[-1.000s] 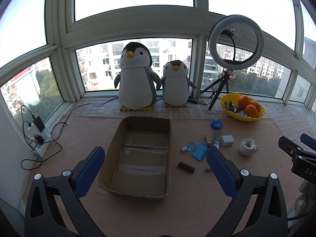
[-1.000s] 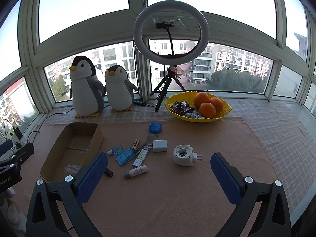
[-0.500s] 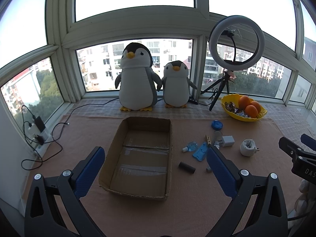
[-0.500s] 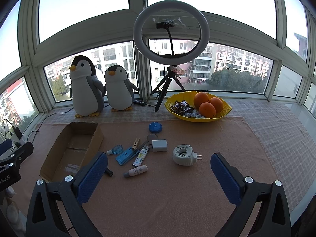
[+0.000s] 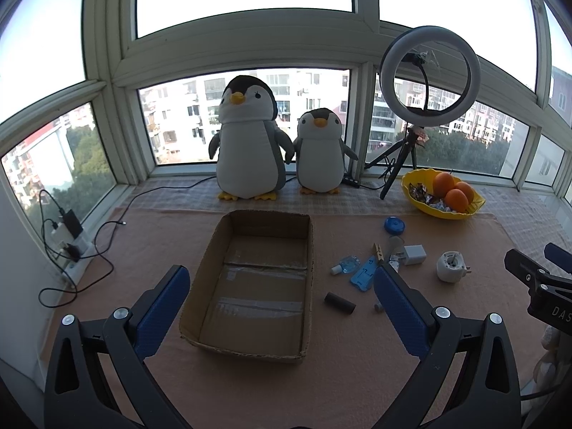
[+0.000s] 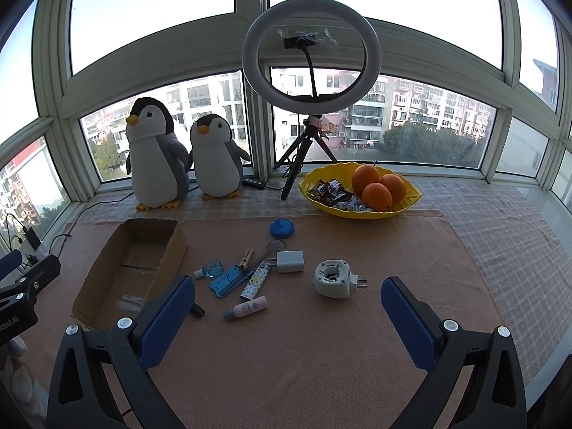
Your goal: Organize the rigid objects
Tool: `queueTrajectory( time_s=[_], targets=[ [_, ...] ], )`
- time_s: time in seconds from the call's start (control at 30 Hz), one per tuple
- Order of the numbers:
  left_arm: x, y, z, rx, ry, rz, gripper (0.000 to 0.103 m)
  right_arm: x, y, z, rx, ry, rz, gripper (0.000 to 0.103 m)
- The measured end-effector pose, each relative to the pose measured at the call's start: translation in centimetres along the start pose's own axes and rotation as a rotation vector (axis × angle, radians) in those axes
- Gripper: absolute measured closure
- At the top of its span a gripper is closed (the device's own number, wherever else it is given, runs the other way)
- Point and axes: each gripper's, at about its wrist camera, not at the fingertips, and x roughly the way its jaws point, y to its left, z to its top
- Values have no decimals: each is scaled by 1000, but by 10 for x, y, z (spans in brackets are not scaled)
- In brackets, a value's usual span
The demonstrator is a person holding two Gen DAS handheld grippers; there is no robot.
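Zero items packed: cardboard box (image 5: 257, 279) ahead between the left gripper (image 5: 279, 304) jaws looks empty | both grippers spread wide, holding nothing | small hard clutter, white plug adapter (image 6: 330, 279), charger cube (image 6: 290, 261), pink tube (image 6: 246, 307), lies loose ahead between the right gripper (image 6: 287, 312) jaws | all sorting left.

Black cylinder (image 6: 197, 310) half hidden behind left blue pad (image 6: 166, 321) in right wrist view. Small pink bottle (image 5: 378, 306) mostly covered by right pad (image 5: 400, 307) in left wrist view. Sweets in yellow bowl (image 6: 361, 211) too small to identify.
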Motion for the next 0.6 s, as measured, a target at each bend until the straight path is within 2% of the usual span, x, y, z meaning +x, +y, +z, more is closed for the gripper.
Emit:
queueTrajectory(
  time_s=[0.6],
  targets=[
    [15, 13, -6, -15, 30, 28, 1, 9, -3, -1, 1, 34, -1, 0]
  ],
)
